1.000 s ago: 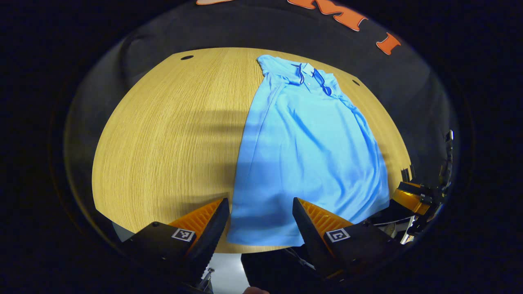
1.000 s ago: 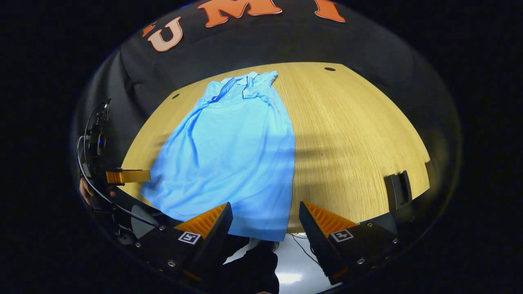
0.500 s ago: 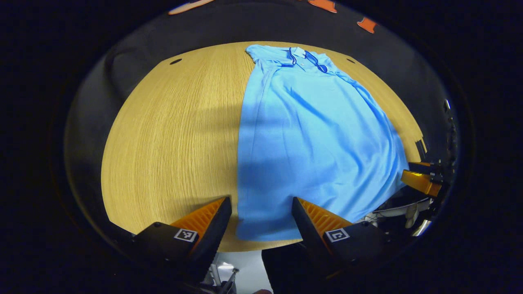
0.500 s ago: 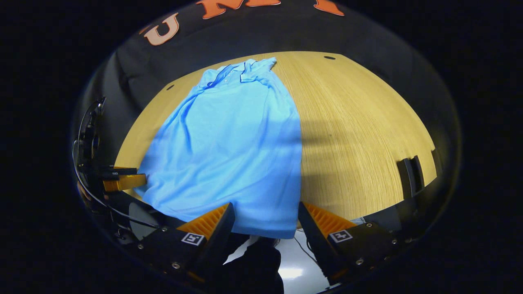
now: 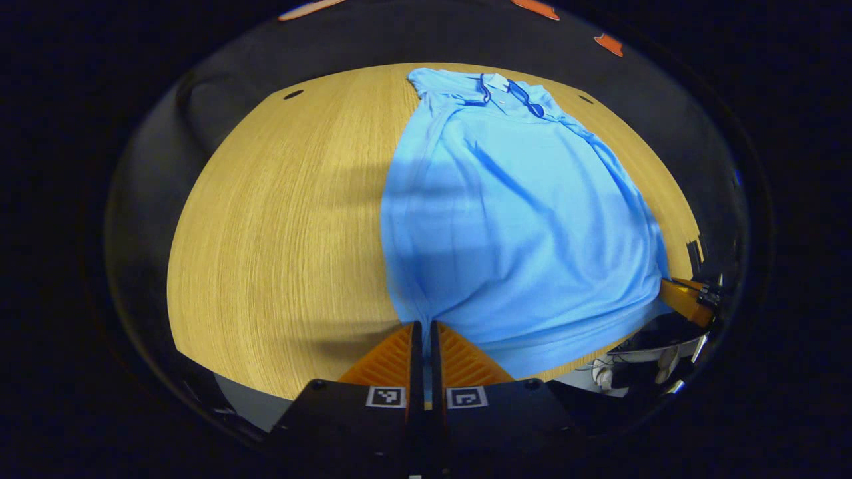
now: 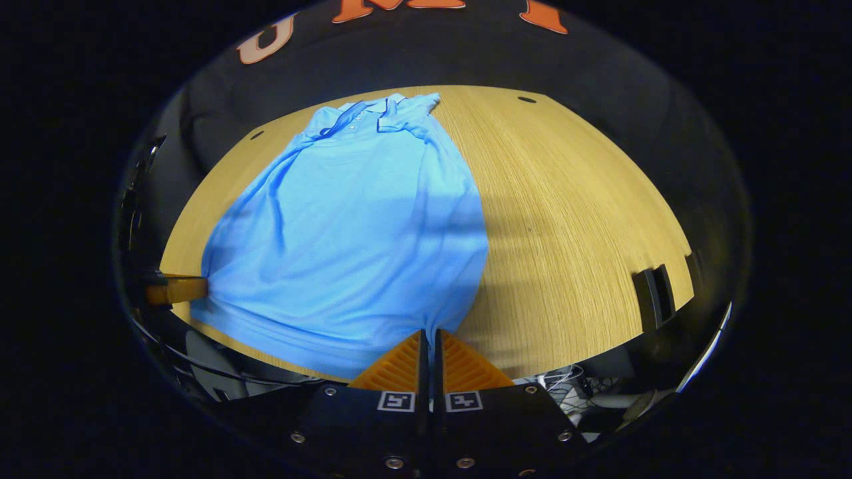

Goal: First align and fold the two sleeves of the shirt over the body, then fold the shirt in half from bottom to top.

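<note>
The blue shirt (image 5: pixel 512 219) lies flat along the wooden counter (image 5: pixel 279 226), collar at the top of the frame and hem at the bottom, near the counter's front edge. In the left gripper view it takes up the right half of the counter; in the right gripper view it takes up the left half. No sleeve sticks out at either side, so the sleeves look already laid over the body, and the step in hand is judged to be the bottom-to-top fold.

The left tongs (image 5: pixel 422 327) are pressed together on the hem corner at the lower centre of their view, where the cloth puckers into the pinch. The right tongs (image 6: pixel 429 334) are likewise clamped on the other hem corner at the lower centre of their own view, with creases fanning up from the grip. Holding both corners at once lets the hem rise as one straight edge, so the fold can land square on the shoulders.

At the lower right edge of the left gripper view the right tongs also show, against the hem.
</note>
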Available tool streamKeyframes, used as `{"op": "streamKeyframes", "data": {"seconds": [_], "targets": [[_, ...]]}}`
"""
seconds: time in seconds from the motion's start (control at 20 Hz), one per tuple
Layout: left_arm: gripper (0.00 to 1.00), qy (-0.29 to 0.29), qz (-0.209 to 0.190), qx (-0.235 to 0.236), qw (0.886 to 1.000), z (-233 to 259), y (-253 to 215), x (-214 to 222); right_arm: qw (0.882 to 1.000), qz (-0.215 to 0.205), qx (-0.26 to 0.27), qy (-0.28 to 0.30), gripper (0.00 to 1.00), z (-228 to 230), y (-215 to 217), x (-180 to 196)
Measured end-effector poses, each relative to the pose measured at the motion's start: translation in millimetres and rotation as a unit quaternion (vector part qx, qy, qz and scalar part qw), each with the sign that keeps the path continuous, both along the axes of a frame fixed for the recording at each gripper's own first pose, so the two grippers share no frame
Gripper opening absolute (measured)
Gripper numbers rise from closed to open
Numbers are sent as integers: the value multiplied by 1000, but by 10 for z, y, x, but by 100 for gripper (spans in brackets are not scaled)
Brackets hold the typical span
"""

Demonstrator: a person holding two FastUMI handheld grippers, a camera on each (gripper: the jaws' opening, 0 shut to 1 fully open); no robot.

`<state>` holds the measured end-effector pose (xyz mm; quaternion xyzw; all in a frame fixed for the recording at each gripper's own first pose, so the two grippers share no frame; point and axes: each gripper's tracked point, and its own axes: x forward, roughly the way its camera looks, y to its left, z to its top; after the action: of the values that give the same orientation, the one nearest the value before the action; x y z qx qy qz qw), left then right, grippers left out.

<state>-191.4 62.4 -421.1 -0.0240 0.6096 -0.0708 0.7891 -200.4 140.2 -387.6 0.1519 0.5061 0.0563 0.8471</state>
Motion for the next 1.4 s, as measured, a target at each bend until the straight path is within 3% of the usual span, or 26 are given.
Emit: {"op": "streamKeyframes", "data": {"seconds": [0.2, 0.5, 0.75, 0.95, 1.4], "targets": [[8, -7, 10, -11, 1000, 61, -20, 10, 996, -22, 85, 26, 1, 94, 19, 32], [8, -35, 26, -36, 998, 340, -126, 92, 988, -34, 153, 7, 1, 374, -112, 52], [8, -69, 38, -60, 995, 729, -234, 392, 984, -36, 170, -30, 1, 742, -266, 274], [8, -94, 25, -77, 992, 1008, -310, 704, 982, -37, 180, -43, 1, 920, -377, 547], [8, -145, 10, -84, 986, 1338, -374, 1544, 981, -40, 164, -97, 1, 1429, -551, 1222]]}}
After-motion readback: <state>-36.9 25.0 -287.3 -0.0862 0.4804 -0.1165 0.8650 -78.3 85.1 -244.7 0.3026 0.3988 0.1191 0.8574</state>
